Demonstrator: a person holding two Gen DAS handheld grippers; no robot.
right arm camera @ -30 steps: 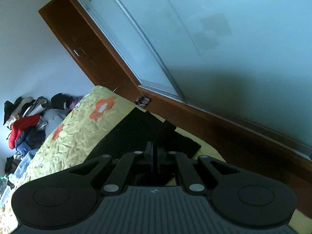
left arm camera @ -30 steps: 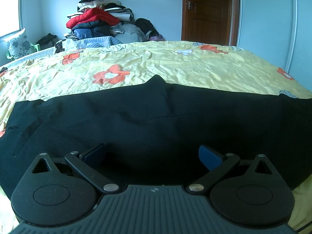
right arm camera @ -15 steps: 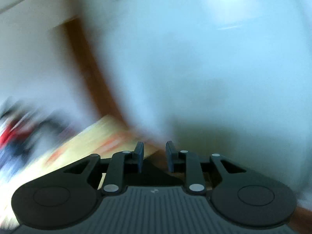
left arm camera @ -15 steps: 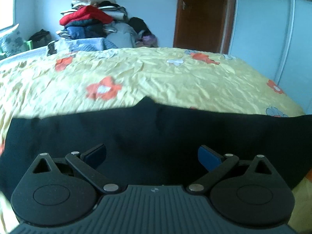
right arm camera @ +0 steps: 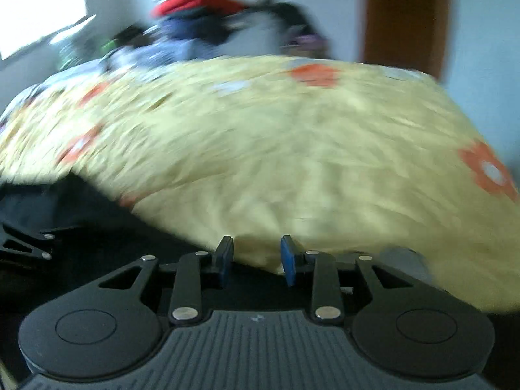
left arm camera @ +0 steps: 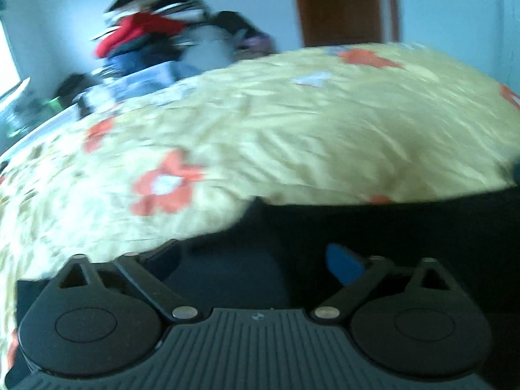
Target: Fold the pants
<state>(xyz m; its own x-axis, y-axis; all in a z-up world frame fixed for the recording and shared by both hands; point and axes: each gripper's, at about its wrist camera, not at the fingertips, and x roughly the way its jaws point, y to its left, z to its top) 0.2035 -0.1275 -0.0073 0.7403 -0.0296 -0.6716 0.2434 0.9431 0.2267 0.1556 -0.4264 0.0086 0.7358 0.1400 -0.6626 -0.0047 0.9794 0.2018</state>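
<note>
In the left wrist view, which is blurred, the left tongs (left arm camera: 256, 260) are spread wide with nothing between the pads, hanging low over the black pants (left arm camera: 373, 227) that lie on the near part of the bed (left arm camera: 325, 136), whose yellow cover carries orange flowers. A pile of clothes (left arm camera: 146, 35) sits at the far end beside a brown door (left arm camera: 338, 6). In the right wrist view, also blurred, the right tongs (right arm camera: 256, 260) stand partly apart and empty at the edge of the pants (right arm camera: 97, 227), which spread toward the lower left across the bed (right arm camera: 325, 149); the left tongs (right arm camera: 22, 243) show at the left edge.
</note>
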